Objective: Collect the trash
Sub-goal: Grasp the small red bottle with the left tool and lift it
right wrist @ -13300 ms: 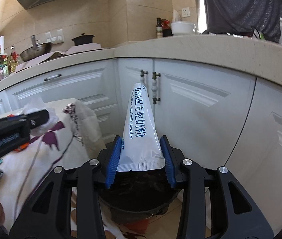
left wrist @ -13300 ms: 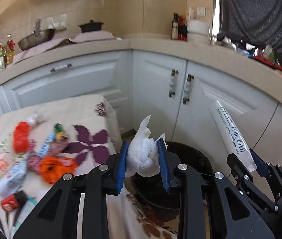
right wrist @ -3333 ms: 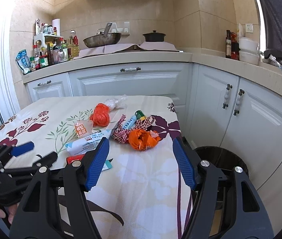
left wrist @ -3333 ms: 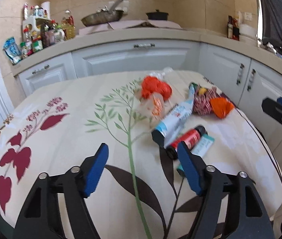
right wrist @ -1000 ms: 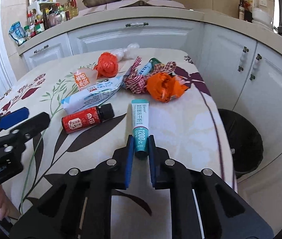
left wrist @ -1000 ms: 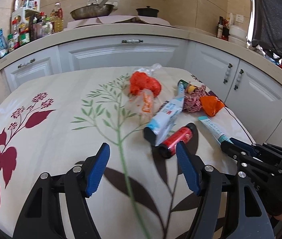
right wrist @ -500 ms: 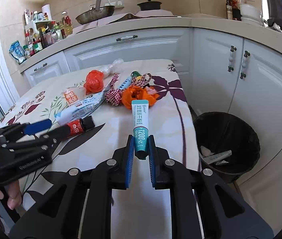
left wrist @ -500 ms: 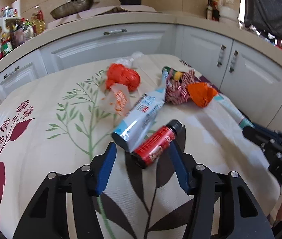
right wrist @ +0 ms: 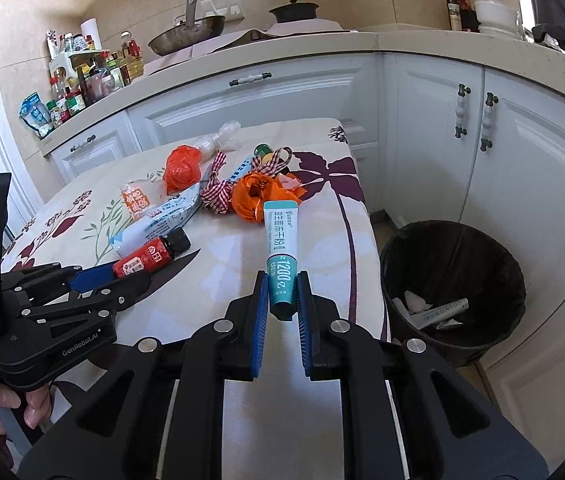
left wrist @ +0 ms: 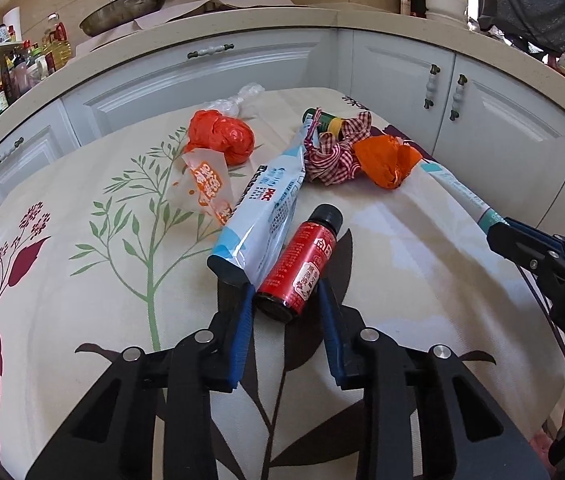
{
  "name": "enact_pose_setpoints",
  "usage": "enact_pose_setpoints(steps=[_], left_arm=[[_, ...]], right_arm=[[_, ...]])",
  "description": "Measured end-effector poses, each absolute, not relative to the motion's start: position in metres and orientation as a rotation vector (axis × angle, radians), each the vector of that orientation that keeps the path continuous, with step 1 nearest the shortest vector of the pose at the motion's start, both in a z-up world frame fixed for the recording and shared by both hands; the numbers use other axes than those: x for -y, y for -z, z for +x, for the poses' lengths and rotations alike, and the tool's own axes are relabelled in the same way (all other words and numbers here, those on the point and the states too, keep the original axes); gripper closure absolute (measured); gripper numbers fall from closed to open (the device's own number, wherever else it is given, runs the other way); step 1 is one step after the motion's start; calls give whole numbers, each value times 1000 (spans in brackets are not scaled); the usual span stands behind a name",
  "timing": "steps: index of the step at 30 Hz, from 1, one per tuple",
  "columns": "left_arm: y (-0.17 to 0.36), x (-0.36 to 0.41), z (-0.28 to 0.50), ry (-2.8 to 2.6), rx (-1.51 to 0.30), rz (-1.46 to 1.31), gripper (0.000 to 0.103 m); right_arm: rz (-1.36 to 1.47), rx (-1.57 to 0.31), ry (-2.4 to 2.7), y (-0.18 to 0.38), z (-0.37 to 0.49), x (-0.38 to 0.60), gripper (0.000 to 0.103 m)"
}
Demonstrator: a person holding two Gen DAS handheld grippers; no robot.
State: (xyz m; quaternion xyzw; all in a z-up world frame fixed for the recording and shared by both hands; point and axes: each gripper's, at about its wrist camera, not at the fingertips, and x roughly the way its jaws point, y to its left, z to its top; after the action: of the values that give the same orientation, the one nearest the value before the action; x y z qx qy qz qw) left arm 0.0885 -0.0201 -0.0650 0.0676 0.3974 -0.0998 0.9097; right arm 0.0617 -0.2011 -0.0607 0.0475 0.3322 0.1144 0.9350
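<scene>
My right gripper (right wrist: 282, 300) is shut on a teal and white tube (right wrist: 281, 248) and holds it above the table's right part; the tube also shows in the left wrist view (left wrist: 458, 192). My left gripper (left wrist: 284, 304) straddles the base of a small red bottle (left wrist: 302, 264) with a black cap that lies on the tablecloth; the jaws stand close on both sides with a narrow gap. The bottle also shows in the right wrist view (right wrist: 150, 258). A black trash bin (right wrist: 454, 280) stands on the floor right of the table, with white trash inside.
On the floral tablecloth (left wrist: 62, 280) lie a blue-white pouch (left wrist: 262, 208), a printed wrapper (left wrist: 206, 184), a red bag (left wrist: 218, 138), an orange bag (left wrist: 386, 160), a checked ribbon (left wrist: 330, 156) and a green-capped bottle (left wrist: 322, 118). White cabinets (right wrist: 522, 152) surround the table.
My left gripper has moved forward to the red bottle and its jaws have narrowed around it. My right gripper has lifted the tube off the table and drawn back.
</scene>
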Motion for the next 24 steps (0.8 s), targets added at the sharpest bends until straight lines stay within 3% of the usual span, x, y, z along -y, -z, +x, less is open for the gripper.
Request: enact_pose_setpoints(steps=[2,4,9,11,13,24], left_arm=[[64,20,88,202,-813,127,69],[62,19,89,210,-814,105,61],[61,22,92,210,-803,100,60],[61,23,95,216,-806,97,62],[63,26,96,223,-809,109,75],[58,22,78,206,-762,104,77]], right_arm=[[96,-680,-235,61,61,200,89],[96,-681,-236,61,61,199,89],[96,-680,-240,61,61,197,89],[95,-681,-239,61,61,197,89],[95,-682,-239,61,62,197,89],[82,-664,-242,60,58,197,90]])
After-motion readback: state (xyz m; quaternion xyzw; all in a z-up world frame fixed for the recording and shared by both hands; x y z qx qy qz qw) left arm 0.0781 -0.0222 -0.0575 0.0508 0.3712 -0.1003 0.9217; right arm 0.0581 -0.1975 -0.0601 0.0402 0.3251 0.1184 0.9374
